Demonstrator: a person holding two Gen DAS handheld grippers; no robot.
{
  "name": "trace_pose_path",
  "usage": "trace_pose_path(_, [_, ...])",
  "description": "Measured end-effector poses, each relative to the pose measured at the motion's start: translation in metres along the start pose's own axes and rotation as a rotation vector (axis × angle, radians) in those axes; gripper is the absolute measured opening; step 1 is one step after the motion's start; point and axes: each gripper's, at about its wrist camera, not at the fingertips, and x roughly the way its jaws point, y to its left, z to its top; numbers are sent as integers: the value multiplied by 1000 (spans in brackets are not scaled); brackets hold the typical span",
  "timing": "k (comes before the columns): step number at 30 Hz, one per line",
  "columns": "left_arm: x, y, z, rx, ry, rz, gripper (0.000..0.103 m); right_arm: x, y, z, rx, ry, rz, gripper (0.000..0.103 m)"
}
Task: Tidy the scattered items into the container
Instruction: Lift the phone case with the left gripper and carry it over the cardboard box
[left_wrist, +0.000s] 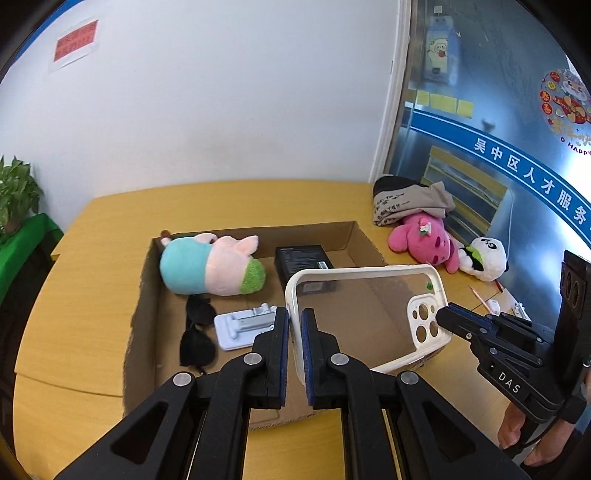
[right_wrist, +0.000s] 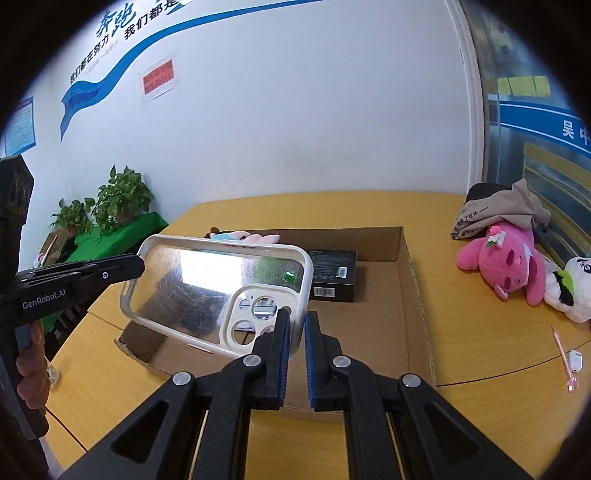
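Note:
A clear phone case with a cream rim (left_wrist: 369, 317) (right_wrist: 221, 291) hangs in the air over the open cardboard box (left_wrist: 258, 230) (right_wrist: 410, 280). My left gripper (left_wrist: 294, 325) is shut on its plain end. My right gripper (right_wrist: 298, 325) is shut on its camera-hole end; it shows in the left wrist view (left_wrist: 443, 314), and the left one in the right wrist view (right_wrist: 140, 266). In the box lie a pastel plush (left_wrist: 210, 267), a black carton (left_wrist: 301, 260) (right_wrist: 334, 275), black sunglasses (left_wrist: 197, 338) and a pale blue plastic piece (left_wrist: 243, 326).
On the yellow table (left_wrist: 92, 288) right of the box lie a pink plush (left_wrist: 424, 242) (right_wrist: 502, 264), a panda plush (left_wrist: 485, 258) (right_wrist: 570, 288), a grey cloth bag (left_wrist: 406, 201) (right_wrist: 498, 208), a pink pen (right_wrist: 563, 356) and a small white item (right_wrist: 575, 360). Potted plants (right_wrist: 110, 206) stand left.

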Motion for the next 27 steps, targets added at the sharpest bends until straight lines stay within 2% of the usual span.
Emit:
trace_pose_path(16, [59,12,-12,-31,99,-4,6,51,-20,-6,26,89,-1,7])
trace_pose_path(27, [110,28,-35,-56,224,-22,6,94,-24,-26,46,208,-13,7])
